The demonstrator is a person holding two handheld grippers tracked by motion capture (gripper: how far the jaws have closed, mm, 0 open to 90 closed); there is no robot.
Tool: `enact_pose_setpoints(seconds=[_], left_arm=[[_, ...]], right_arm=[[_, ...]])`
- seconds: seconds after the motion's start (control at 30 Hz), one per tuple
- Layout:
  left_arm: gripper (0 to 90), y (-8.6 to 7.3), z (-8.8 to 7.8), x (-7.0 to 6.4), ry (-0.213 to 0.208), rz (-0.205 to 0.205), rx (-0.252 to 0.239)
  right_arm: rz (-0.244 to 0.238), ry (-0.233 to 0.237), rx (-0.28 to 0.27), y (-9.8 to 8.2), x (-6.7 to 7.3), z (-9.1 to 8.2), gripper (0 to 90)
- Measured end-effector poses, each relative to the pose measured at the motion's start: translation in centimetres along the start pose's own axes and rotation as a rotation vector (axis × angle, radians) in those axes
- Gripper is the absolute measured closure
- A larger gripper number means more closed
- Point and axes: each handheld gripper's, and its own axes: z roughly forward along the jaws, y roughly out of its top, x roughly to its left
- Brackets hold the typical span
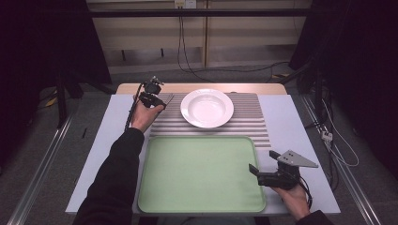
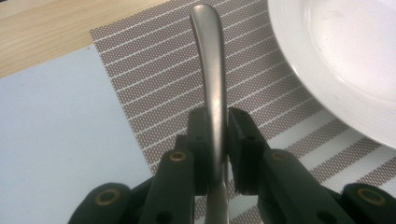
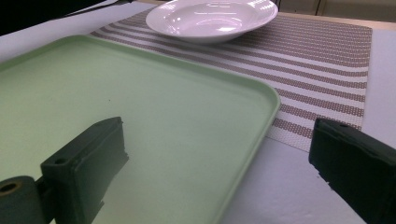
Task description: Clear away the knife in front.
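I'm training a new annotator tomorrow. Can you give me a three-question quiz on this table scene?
1. What does the left tool hold?
2. True or false: the white plate rests on the green tray.
3. The right tool's jaws stand: A) shut, B) open, nothing between them.

Key: 1. A metal utensil handle, clamped over the striped placemat. 2. False; it sits on the placemat. 3. B.

The high view is looking forward and down over the whole bench (image 1: 291, 122). The left claw view is peering close along its jaws at the striped mat (image 2: 154, 79) and white plate (image 2: 345, 60). The right claw view is looking low across the green tray (image 3: 140, 102), sharing that mat and plate.
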Motion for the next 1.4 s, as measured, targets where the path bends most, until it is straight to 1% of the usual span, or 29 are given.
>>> enact_pose_setpoints(seconds=[0.03, 0.13, 0.27, 0.3, 0.33, 0.4, 0.43, 0.47, 0.53, 0.57, 0.6, 0.8, 0.83, 0.93, 0.97, 1.1, 1.2, 1.23, 1.33, 1.37, 1.4], left_arm=[[80.0, 0.0, -0.4, -0.2, -0.008, 0.005, -0.007], [80.0, -0.1, -1.0, -0.5, -0.019, 0.015, -0.023], [80.0, -0.4, -1.8, -1.1, -0.028, 0.045, -0.025], [80.0, -0.4, -1.8, -1.1, -0.028, 0.045, -0.025], [79.9, -0.6, -2.2, -1.4, -0.038, 0.047, -0.024], [80.0, -0.7, -2.3, -1.6, -0.035, 0.051, -0.026], [80.0, -0.8, -2.6, -2.0, -0.043, 0.059, -0.028], [80.0, -0.8, -2.6, -2.0, -0.043, 0.059, -0.028], [80.0, -1.0, -2.9, -2.3, -0.038, 0.069, -0.034], [80.0, -1.3, -3.3, -2.6, -0.045, 0.073, -0.039], [80.0, -1.4, -3.5, -2.8, -0.044, 0.086, -0.04], [80.0, -2.1, -4.2, -3.4, -0.057, 0.111, -0.053], [80.0, -2.5, -4.4, -3.8, -0.057, 0.127, -0.054], [80.0, -2.8, -4.5, -4.3, -0.056, 0.138, -0.047], [80.0, -3.1, -4.7, -4.7, -0.058, 0.156, -0.043], [80.0, -3.7, -4.9, -5.3, -0.064, 0.165, -0.04], [79.9, -4.0, -4.9, -5.7, -0.069, 0.16, -0.04], [80.0, -4.4, -4.9, -5.8, -0.083, 0.159, -0.031], [80.0, -4.8, -4.9, -6.0, -0.085, 0.15, -0.026], [79.9, -5.2, -4.9, -6.3, -0.079, 0.144, -0.027], [80.0, -5.4, -4.9, -6.3, -0.088, 0.144, -0.017]], right_arm=[[-0.002, 0.0, 0.001, 0.0, 0.0, 0.0, 3.6], [-0.002, 0.0, 0.001, 0.0, 0.0, 0.0, 3.7], [-0.004, -0.001, 0.0, 0.0, 0.0, 0.0, 3.6], [-0.002, -0.001, 0.001, 0.0, 0.0, 0.0, 3.7], [-0.001, -0.001, 0.0, 0.0, 0.0, 0.0, 3.6], [-0.001, -0.002, 0.001, 0.0, 0.0, 0.0, 3.6], [-0.003, -0.002, 0.0, 0.0, 0.0, 0.0, 3.7], [-0.006, -0.003, 0.0, 0.0, 0.1, 0.0, 3.6], [-0.007, -0.002, -0.002, 0.0, 0.1, -0.1, 3.6], [-0.007, -0.002, -0.001, 0.0, 0.1, -0.1, 3.6], [-0.008, -0.002, 0.0, 0.0, 0.1, 0.0, 3.7], [-0.008, -0.004, 0.003, 0.0, 0.1, 0.0, 3.6], [-0.012, -0.004, 0.003, 0.0, 0.1, 0.0, 3.7], [-0.011, -0.005, 0.002, 0.0, 0.1, 0.0, 3.7], [-0.012, -0.004, 0.002, 0.0, 0.1, 0.0, 3.7], [-0.01, -0.004, 0.002, 0.1, 0.1, 0.1, 3.7], [-0.011, -0.004, 0.002, 0.1, 0.1, 0.1, 3.6], [-0.01, -0.003, 0.002, 0.1, 0.1, 0.1, 3.6], [-0.011, -0.004, 0.002, 0.1, 0.1, 0.1, 3.6], [-0.01, -0.004, 0.003, 0.1, 0.1, 0.1, 3.7], [-0.01, -0.004, 0.003, 0.1, 0.1, 0.1, 3.7]])
